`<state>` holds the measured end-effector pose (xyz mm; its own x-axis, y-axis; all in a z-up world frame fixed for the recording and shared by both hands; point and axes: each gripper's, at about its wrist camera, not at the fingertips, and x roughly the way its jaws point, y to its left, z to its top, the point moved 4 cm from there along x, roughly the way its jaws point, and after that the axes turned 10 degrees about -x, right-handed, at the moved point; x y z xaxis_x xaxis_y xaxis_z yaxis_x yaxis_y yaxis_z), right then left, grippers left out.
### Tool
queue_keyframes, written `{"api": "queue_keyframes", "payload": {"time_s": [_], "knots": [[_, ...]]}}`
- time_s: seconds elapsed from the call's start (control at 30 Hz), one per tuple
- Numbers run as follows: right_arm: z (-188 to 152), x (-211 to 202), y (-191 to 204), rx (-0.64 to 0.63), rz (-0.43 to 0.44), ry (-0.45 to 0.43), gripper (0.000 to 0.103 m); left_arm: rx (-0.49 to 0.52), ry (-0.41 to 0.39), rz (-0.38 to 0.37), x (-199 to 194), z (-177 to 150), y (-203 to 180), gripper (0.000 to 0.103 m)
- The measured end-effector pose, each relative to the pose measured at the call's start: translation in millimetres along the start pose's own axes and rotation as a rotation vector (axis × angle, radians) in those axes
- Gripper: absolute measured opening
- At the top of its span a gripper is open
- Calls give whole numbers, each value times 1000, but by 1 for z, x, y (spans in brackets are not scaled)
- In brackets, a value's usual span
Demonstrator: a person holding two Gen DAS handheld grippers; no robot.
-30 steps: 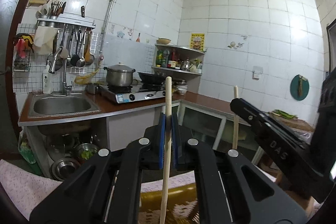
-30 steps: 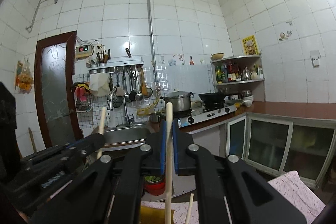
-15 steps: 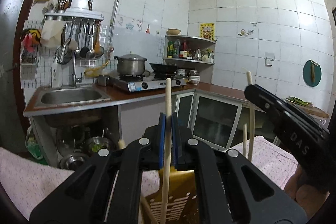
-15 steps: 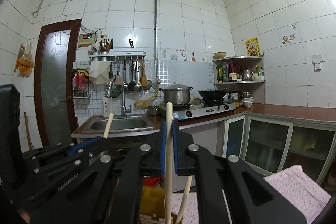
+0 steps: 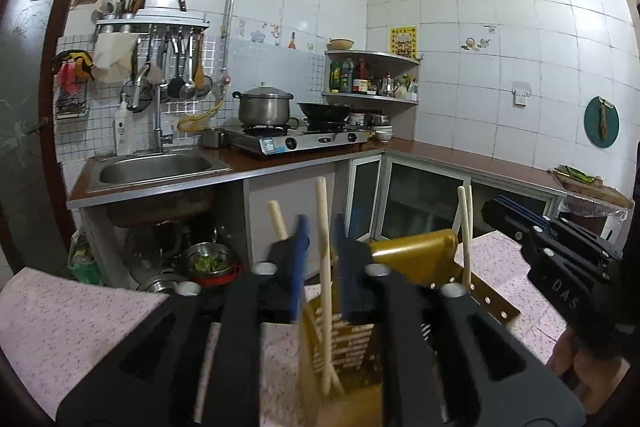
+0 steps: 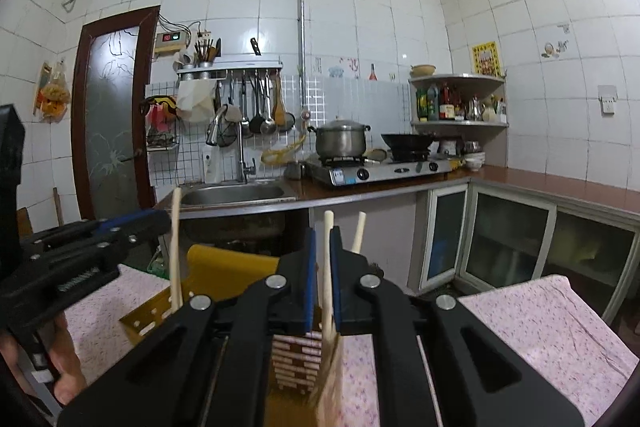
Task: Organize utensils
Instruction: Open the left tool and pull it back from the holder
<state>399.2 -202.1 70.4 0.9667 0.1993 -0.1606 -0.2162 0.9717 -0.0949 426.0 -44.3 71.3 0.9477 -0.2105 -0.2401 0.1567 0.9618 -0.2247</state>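
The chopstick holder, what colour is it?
The chopstick holder is mustard yellow, clearest in the left wrist view.

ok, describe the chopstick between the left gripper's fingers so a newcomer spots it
On the pink-clothed table stands a yellow slotted holder holding pale chopsticks. Yours is the chopstick rising between the left gripper's blue pads, whose jaws have just been opening. Unlike its neighbours, it stands in that gap.

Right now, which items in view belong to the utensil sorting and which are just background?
In the job: left gripper, jaws just opened, chopstick loose between them; right gripper, shut on a chopstick; yellow utensil holder.

Just lying about: pot, wok, sink, hanging ladles, shelf bottles.
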Motion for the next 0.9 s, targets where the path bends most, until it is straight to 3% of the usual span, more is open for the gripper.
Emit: {"api": "queue_keyframes", "payload": {"time_s": [0.07, 0.1, 0.13, 0.2, 0.33, 0.43, 0.73, 0.9], "knots": [[-1, -11, -3, 15, -4, 17, 24, -5, -9, 12, -16, 1, 3, 49], [-1, -22, -5, 19, -16, 18, 45, -2, -14, 22, -26, 1, 5, 51], [-2, -31, -5, 17, -26, 16, 50, 0, -9, 28, -34, 0, 6, 53], [-8, -47, -4, 13, -35, 45, 50, -17, 22, 33, -50, -4, 13, 59], [-28, -76, -1, 23, -46, 131, 50, -71, 83, 68, -80, -19, 32, 84], [-48, -95, 4, 22, -62, 200, 51, -77, 145, 98, -98, -37, 42, 92], [-107, -129, 10, 104, -95, 401, 54, -82, 386, 160, -124, -115, 60, 98], [-130, -140, 15, 138, -108, 453, 54, -92, 451, 187, -127, -136, 66, 98]]}}
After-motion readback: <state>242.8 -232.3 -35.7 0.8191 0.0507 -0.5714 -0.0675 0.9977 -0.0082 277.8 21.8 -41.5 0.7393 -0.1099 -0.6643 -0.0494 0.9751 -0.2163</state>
